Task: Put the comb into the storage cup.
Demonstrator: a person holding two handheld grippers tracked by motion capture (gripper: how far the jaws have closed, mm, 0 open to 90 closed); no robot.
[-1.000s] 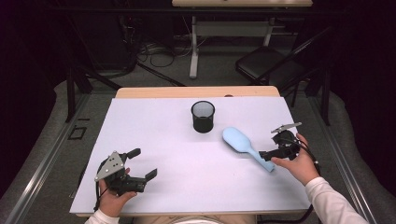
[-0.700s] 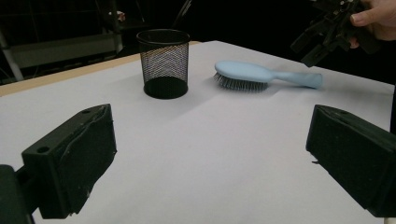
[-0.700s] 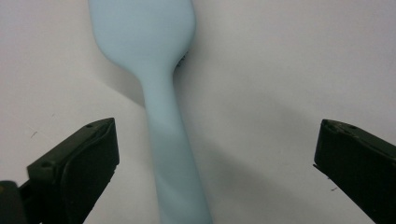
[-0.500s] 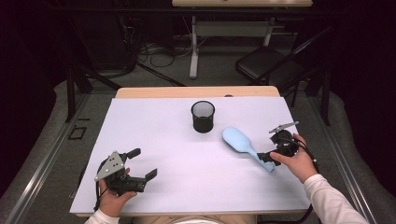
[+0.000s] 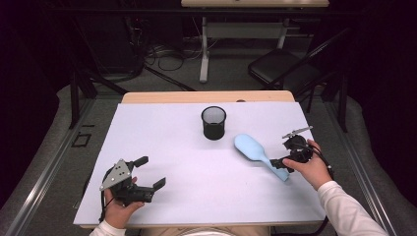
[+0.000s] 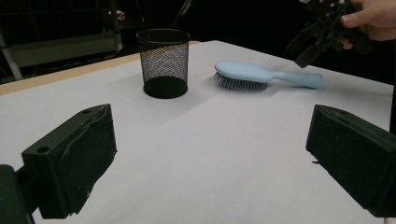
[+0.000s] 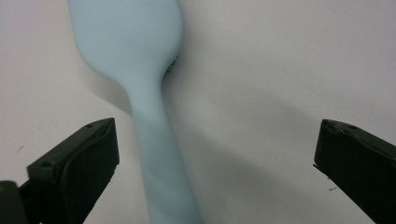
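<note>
The hairbrush (image 6: 266, 74) looks like smooth, matt pale-blue plastic with fine bristles underneath. The cup (image 6: 163, 63) is black wire mesh, seemingly metal. The surface (image 5: 196, 162) has a smooth matt white cover over a wooden edge.

You see a pale blue hairbrush (image 5: 258, 155) with grey bristles just beside the black mesh cup (image 5: 214, 122), both on a white table sheet (image 5: 196, 196).
</note>
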